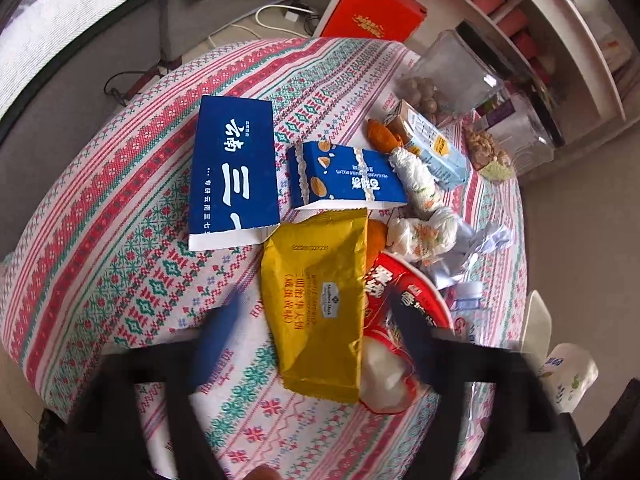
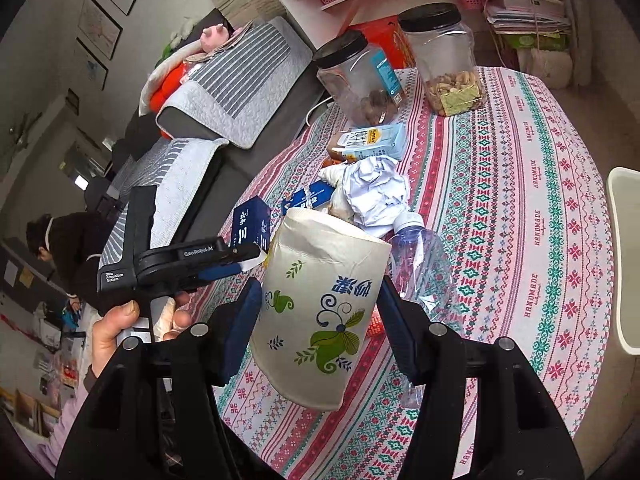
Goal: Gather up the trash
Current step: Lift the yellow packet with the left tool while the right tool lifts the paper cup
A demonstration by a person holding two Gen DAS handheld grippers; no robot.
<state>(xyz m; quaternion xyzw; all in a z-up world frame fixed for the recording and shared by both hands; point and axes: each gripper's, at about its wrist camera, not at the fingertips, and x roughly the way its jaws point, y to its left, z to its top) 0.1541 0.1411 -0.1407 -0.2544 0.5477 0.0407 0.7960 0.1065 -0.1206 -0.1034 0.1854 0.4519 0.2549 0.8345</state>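
My right gripper [image 2: 318, 320] is shut on a white paper cup [image 2: 320, 312] with green leaf print, held tilted above the table. The cup also shows at the right edge of the left wrist view [image 1: 568, 376]. My left gripper [image 1: 316, 340] is open, hovering over a yellow snack wrapper [image 1: 320, 304] that lies flat between its fingers. A red instant-noodle bowl [image 1: 404, 312] lies beside the wrapper under the right finger. Crumpled tissues [image 1: 420, 216], crumpled paper [image 2: 372, 192] and a crushed clear bottle [image 2: 424, 272] lie close by.
Two blue boxes [image 1: 236, 172] [image 1: 348, 176], a light blue carton [image 1: 432, 144] and two black-lidded jars [image 2: 360, 76] [image 2: 448, 56] stand on the patterned tablecloth [image 2: 540, 200]. A white bin rim [image 2: 624, 260] is at the right. A sofa and shelves lie beyond.
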